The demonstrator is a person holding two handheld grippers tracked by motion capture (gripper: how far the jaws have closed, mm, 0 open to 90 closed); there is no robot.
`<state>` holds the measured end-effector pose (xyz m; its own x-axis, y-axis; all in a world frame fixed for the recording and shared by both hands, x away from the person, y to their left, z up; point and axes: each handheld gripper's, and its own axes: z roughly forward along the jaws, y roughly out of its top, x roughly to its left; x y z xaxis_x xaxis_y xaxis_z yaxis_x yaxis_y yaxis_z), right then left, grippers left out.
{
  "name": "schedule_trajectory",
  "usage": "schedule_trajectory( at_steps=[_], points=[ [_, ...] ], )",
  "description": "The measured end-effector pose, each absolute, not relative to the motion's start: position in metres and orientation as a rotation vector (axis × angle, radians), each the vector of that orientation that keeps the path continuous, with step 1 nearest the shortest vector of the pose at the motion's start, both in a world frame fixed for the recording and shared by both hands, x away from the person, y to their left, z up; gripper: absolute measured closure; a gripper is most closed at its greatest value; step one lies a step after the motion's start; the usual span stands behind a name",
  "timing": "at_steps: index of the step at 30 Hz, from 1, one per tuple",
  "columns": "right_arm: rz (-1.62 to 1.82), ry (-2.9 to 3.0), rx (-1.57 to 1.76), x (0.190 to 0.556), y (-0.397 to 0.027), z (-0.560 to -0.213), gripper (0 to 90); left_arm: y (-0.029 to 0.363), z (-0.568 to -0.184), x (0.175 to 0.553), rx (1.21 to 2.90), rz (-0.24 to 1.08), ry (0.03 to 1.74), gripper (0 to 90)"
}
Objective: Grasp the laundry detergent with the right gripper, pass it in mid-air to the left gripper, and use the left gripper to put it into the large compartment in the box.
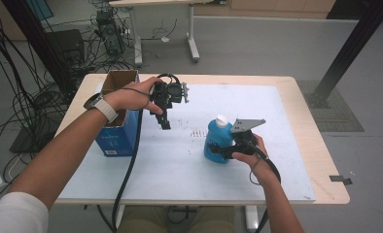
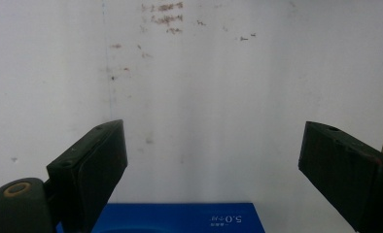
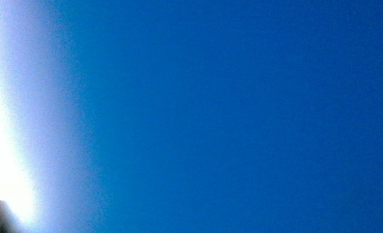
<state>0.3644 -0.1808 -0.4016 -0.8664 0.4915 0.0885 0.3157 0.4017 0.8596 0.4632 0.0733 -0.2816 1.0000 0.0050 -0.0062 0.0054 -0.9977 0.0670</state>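
A blue bottle point(image 1: 217, 137) with a white cap point(image 1: 221, 120) stands upright on the white mat point(image 1: 180, 170), right of centre. My right gripper point(image 1: 218, 150) reaches it from the right, jaws on either side of its lower body and closed against it. In the right gripper view the bottle's blue wall point(image 3: 228, 116) sits right up against the camera. My left gripper point(image 1: 165, 124) hangs above the mat beside the box, pointing down. Its jaws stand wide apart over bare mat point(image 2: 211, 141), with nothing between them.
An open blue carton point(image 1: 113, 138) with a brown cardboard top stands at the mat's left edge, under my left wrist; its printed blue face point(image 2: 180, 219) shows below the left jaws. The mat point(image 2: 204, 73) carries faint marks. Cables trail off the table's front edge.
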Motion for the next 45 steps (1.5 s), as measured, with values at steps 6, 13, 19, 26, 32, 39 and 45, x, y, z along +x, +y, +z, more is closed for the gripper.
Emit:
schedule_trajectory(
  at_steps=[6, 13, 19, 26, 32, 39, 45],
  points=[
    [1.464, 2.471, 0.72, 0.3644, -0.1814, -0.4025, 38.6, 0.0736, -0.2819, 0.4635, 3.073, -0.009, 0.01, 10.7],
    [1.474, 2.466, 0.717, 0.3648, -0.1819, -0.4035, 39.9, 0.0741, -0.282, 0.4636, 3.07, -0.009, 0.008, 10.7],
    [1.483, 2.456, 0.707, 0.3642, -0.1824, -0.4047, 40.5, 0.074, -0.2822, 0.4634, 3.07, -0.009, 0.008, 10.7],
    [1.487, 2.451, 0.699, 0.3643, -0.1827, -0.4051, 41.0, 0.0733, -0.2817, 0.4624, 3.069, -0.006, 0.005, 10.8],
    [1.498, 2.45, 0.708, 0.3645, -0.1832, -0.4058, 41.0, 0.0729, -0.2814, 0.4622, 3.071, -0.007, 0.0, 10.9],
    [1.487, 2.46, 0.708, 0.3653, -0.1828, -0.4049, 41.8, 0.0727, -0.2815, 0.4617, 3.07, -0.005, -0.002, 10.9],
    [1.485, 2.463, 0.708, 0.3654, -0.1829, -0.4047, 42.0, 0.0728, -0.2816, 0.4614, 3.07, -0.006, 0.003, 10.9]
  ],
)
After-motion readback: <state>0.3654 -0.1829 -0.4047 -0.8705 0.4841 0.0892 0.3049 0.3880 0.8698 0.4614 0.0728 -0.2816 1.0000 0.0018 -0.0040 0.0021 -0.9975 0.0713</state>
